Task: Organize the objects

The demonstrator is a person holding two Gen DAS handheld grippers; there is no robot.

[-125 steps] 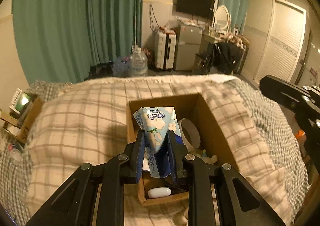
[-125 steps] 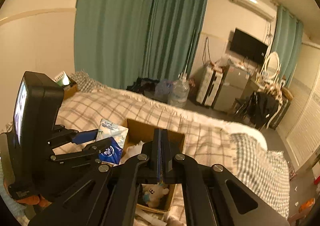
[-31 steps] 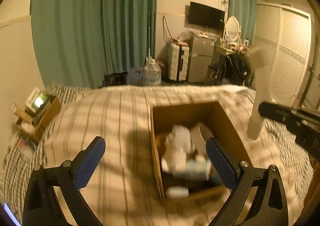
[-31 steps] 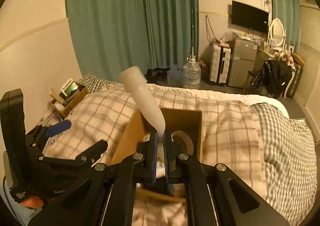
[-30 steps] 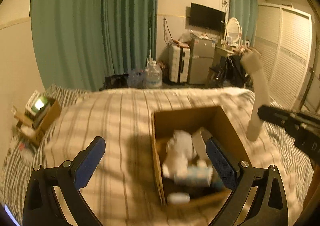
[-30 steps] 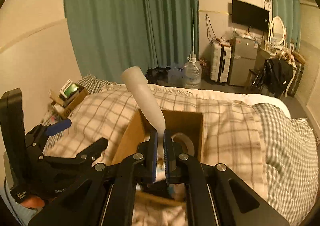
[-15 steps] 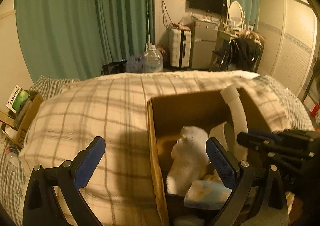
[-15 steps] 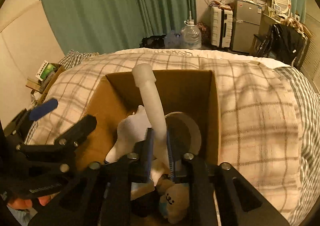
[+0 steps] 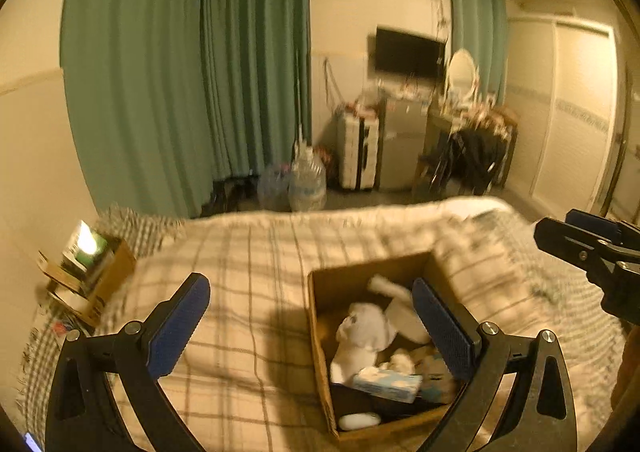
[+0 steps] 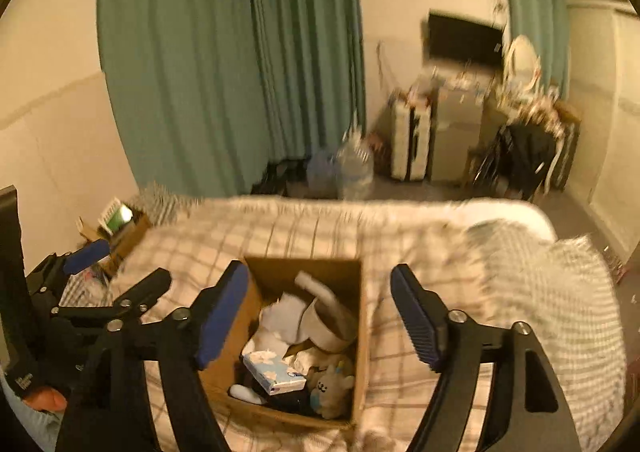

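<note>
- The right tongs (image 10: 316, 316) are seen with the jaws spread wide and nothing between them; the jaws have just been opening, whereas a second ago they were clamped on a white tube.
- The white tube (image 10: 320, 290) is now found inside the cardboard box (image 10: 362, 332), leaning toward the far wall beside a roll of tape (image 10: 320, 326); it is no longer touched by either pad.
- The left tongs (image 9: 310, 324) are likewise held apart and empty, as they were a second ago; four seconds back a tissue pack was gripped in them.
- That tissue pack (image 9: 386, 382) is seen lying in the near part of the box, next to a white plush toy (image 9: 362, 336) and a small white case (image 9: 358, 420) at the near edge.
- In the right wrist view a second small plush (image 10: 330, 388) is made out in the near right corner of the box.
- The box is set on the checked bedspread (image 9: 248, 252), and both tongs are positioned above and behind it, with more of the room in view than half a second ago.
- The release is judged to be complete, so this item can be counted as stowed.
- No further loose item is visible on the bed, though both views are blurred; whether anything remains to be organised cannot be told.
</note>
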